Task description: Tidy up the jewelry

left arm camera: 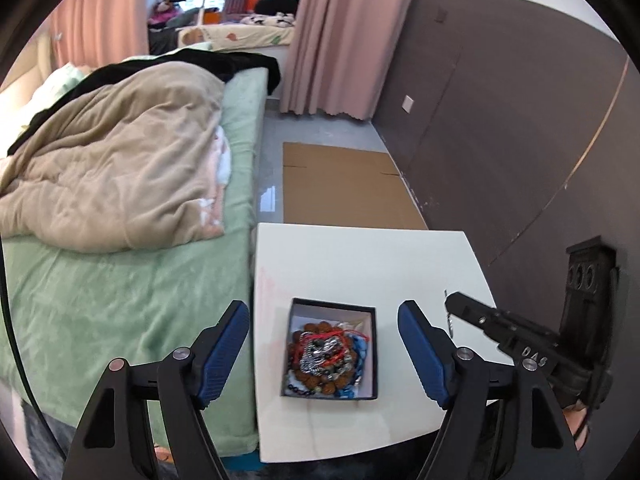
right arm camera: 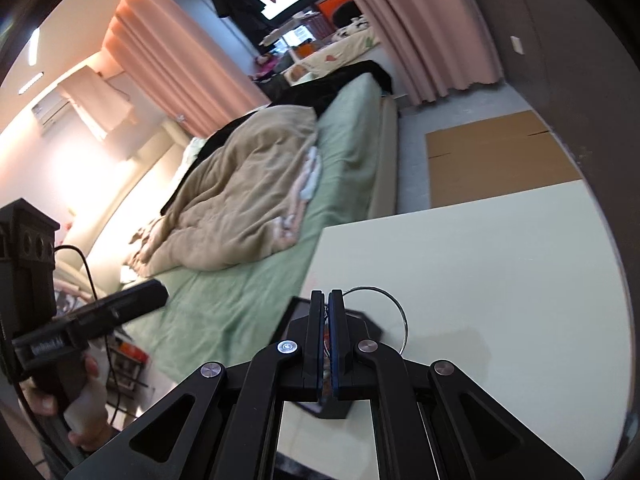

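Above a white worktop [left arm camera: 360,264] beside a bed [left arm camera: 120,300], the left gripper [left arm camera: 324,344] stands spread wide, its blue-padded fingers [left arm camera: 224,344] on either side of an open black box [left arm camera: 334,354] without touching it, and nothing rests between them. The box lies flat near the worktop's left edge, directly below and ahead of that gripper, and holds a tangled heap of jewelry [left arm camera: 326,356]: brown beads, red cord, silvery chain and blue pieces.

The right gripper [right arm camera: 326,300] is clenched, its fingers [right arm camera: 338,340] pressed almost together on a thin wire ring [right arm camera: 394,304] that arches out from between the pads to the right and curves down beside the gripper. In the left wrist view the same gripper enters from the right, level with the box and clear of it, with a slender dark strand hanging at its tip over the worktop.

From the right wrist view the box is mostly hidden behind the closed fingers; only its dark corners show on either side. How the ring is gripped inside the pads cannot be made out, and its lower part is lost behind the gripper's arm. A hand [right arm camera: 80,400] holding the left gripper's handle is blurred at the lower left edge of that view. Individual pieces in the box are too tangled to tell apart.
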